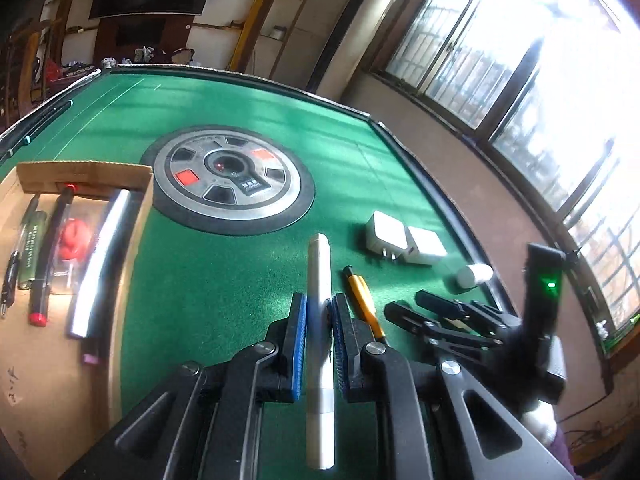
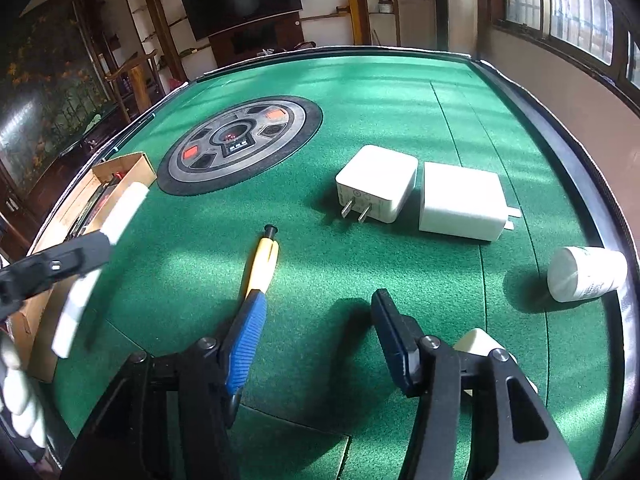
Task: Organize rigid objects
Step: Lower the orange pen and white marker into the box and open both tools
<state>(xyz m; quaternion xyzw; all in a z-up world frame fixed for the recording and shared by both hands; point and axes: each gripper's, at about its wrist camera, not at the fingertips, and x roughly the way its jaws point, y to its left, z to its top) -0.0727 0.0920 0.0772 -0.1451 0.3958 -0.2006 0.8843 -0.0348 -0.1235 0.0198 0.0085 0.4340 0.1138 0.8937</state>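
the left gripper (image 1: pixel 319 312) clamps a white marker (image 1: pixel 319 280) above the green table (image 1: pixel 240 120), beside the cardboard box (image 1: pixel 40 320). the right gripper (image 2: pixel 316 320) hangs spread wide, holding nothing, near a yellow pen (image 2: pixel 262 266), partly hidden by one finger; two chargers (image 2: pixel 376 182) lie beyond.

White marker (image 1: pixel 319 292) clamped, raised; yellow pen (image 2: pixel 262 266), two chargers (image 2: pixel 376 184) on felt

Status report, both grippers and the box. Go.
Left gripper shut on white marker, above the felt. Right gripper open, empty, beside yellow pen. Cardboard box at left holds pens; path to it looks clear.
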